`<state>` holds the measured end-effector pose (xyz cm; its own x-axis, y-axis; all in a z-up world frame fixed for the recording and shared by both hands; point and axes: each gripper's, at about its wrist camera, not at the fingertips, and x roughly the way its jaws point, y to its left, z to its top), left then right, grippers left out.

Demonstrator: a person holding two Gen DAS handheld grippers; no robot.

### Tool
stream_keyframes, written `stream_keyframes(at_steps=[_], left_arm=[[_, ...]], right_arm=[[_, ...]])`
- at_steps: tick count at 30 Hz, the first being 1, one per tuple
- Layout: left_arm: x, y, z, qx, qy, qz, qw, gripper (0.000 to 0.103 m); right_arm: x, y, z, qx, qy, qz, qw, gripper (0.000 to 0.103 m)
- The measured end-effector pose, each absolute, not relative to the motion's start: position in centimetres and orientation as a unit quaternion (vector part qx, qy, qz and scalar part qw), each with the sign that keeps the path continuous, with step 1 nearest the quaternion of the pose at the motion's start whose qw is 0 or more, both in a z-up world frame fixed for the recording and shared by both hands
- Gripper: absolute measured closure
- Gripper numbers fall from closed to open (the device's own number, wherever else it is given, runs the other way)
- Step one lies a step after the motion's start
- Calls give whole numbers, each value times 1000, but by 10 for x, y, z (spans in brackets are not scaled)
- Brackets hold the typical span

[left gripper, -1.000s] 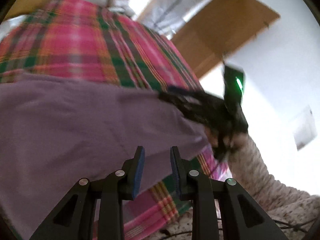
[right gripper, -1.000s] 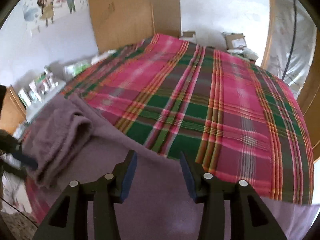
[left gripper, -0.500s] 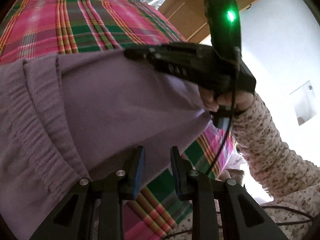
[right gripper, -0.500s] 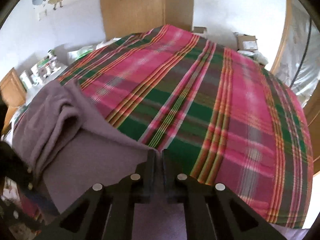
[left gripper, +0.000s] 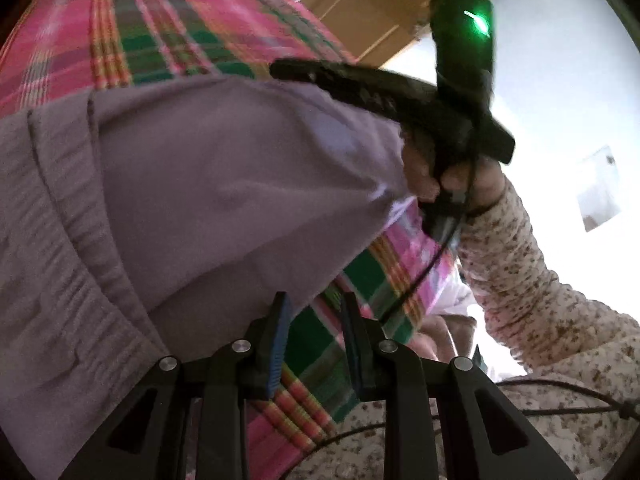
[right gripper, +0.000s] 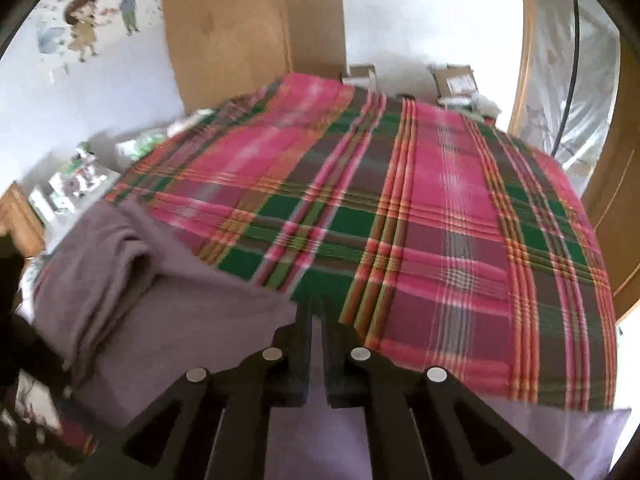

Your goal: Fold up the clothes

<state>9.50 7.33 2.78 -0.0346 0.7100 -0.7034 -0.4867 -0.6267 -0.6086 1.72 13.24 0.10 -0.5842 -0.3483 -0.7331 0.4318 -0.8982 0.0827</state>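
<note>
A mauve garment [left gripper: 208, 184] of soft, matt knit is seen lying on a bed covered by a plaid blanket [right gripper: 420, 216] in pink, green and orange. In the left wrist view the cloth is raised into a smooth, rounded bulge, and a band of fine gathered ribbing [left gripper: 68, 280] runs down its left side, with a seam line beside it. The surface is plain, without print, and it drapes toward the near edge of the bed, where the blanket shows beneath it.

In the right wrist view the garment [right gripper: 168, 312] occupies the near left part of the bed; a thick folded roll of several layers is stacked at its left, and a flat sheet of the same cloth spreads toward the camera and along the bottom of the frame.

The right tool [right gripper: 316, 316] is clenched on the garment's far edge, its fingers pressed nearly together with cloth pinched between them. The same tool [left gripper: 304, 72] is seen from the left wrist, held by a hand [left gripper: 452, 176] in a speckled sleeve [left gripper: 532, 292], with a green light lit on its body.

The left tool [left gripper: 314, 316] is released, its blue-padded fingers [left gripper: 278, 344] apart, just beside the garment's lower edge and above the blanket
</note>
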Motion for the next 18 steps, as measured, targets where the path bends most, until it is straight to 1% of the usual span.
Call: stream_keyframes(at_steps=[2,4,6,9,11,14,18], left_arm=[[91,71,40,-540,-111,718,426,77],[83,69,51,-530,-110,731,415,77],[71,70,59,-528,-108,743,396,77],[56,73,64,-530,-112,745,389,77],[45,81,65,-530,-113,743,391,77],[28,94,66,-542,-95,743,380,77],[7,114,57,-558,-93,719,402,77]], right_arm=[[40,137,10,381,47,-892,238,94],[65,135,13,372,56,-887,267,88],[88,126,10,376,81,-877,290,77],[109,119,2,389,104,-861,310,69],[119,115,-4,398,110,-854,316,67],[124,113,-12,409,109,-848,320,67],[124,112,-23,427,106,-841,314,66]])
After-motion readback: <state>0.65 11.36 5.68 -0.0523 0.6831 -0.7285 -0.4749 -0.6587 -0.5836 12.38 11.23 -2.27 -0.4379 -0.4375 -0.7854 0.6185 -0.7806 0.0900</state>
